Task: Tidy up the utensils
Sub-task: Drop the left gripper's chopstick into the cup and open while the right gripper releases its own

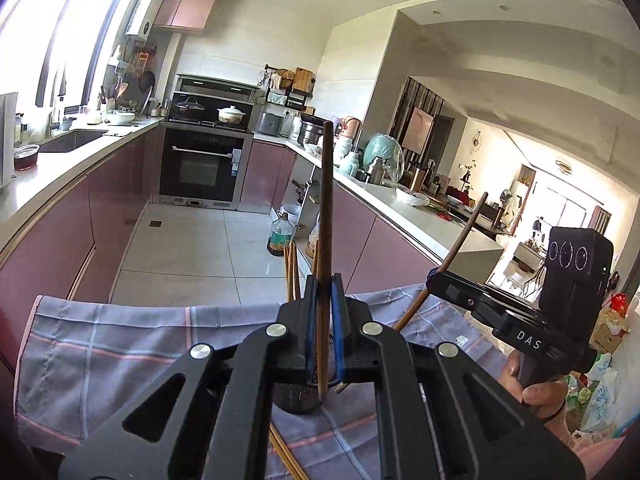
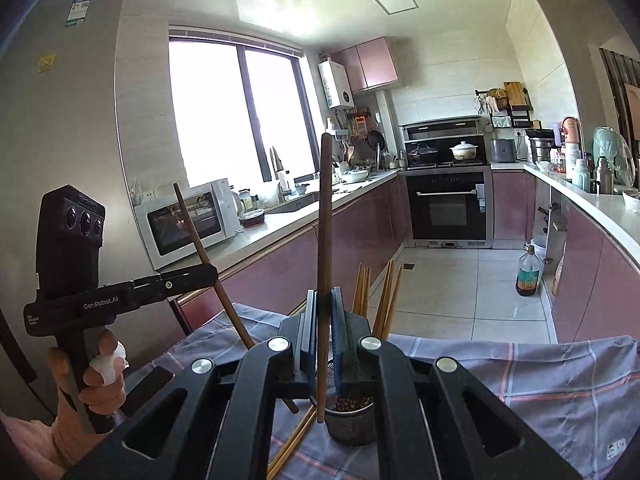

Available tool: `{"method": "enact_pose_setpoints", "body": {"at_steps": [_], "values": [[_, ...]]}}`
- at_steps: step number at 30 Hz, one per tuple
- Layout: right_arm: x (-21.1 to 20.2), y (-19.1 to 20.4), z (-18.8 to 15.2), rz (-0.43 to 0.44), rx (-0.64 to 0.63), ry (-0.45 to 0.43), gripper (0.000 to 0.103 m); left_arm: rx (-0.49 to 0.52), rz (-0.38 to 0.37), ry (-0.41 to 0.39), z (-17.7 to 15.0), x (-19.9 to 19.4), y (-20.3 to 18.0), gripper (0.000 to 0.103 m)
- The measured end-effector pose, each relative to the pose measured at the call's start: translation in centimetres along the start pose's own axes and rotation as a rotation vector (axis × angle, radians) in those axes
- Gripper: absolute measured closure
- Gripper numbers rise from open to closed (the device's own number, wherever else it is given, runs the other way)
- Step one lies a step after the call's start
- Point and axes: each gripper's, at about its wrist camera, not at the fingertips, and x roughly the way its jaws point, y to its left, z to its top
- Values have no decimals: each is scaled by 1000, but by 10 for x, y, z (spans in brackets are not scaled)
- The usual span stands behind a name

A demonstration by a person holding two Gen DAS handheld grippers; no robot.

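The left claw (image 1: 323, 292) is clenched on a dark brown chopstick (image 1: 325, 216). The stick stands almost straight up between the blue pads (image 1: 339, 332). Its bottom tip hangs just over a small metal mesh cup (image 1: 298, 398).

The right claw (image 2: 320, 308) is clenched on a second dark chopstick (image 2: 323, 240) in the same way. That stick also stands nearly upright, and its bottom tip is just beside the mesh cup (image 2: 350, 420), at the cup's left rim.

In the left wrist view, the right claw (image 1: 434, 276) is to the right of the cup, with its chopstick (image 1: 460, 240) leaning over to the right. In the right wrist view, the left claw (image 2: 214, 271) is to the left of the cup, and its chopstick (image 2: 208, 260) leans to the left.

The cup sits on a grey checked cloth (image 1: 120, 340) that covers the counter. A bunch of light wooden chopsticks (image 2: 380, 300) stands up behind the cup. More light sticks (image 2: 292, 444) lie flat on the cloth, in front of the cup and to its left.

A hand (image 2: 100, 384) holds the left claw's handle, and one finger has white tape on it. Another hand (image 1: 536, 388) holds the right claw's handle.
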Motion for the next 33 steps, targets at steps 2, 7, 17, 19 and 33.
{"method": "enact_pose_setpoints", "body": {"at_steps": [2, 7, 17, 19, 33], "values": [[2, -2, 4, -7, 2, -9, 98, 2, 7, -8, 4, 3, -1, 95], [11, -5, 8, -36, -1, -19, 98, -1, 19, -10, 9, 14, -3, 95], [46, -11, -2, -64, -7, 88, 98, 21, 74, 106, -2, 54, -5, 95], [53, -13, -6, -63, -5, 120, 98, 25, 73, 140, -5, 64, -3, 95], [90, -31, -25, -76, 79, 288, 95, 41, 115, 303, -19, 125, 26, 94]]}}
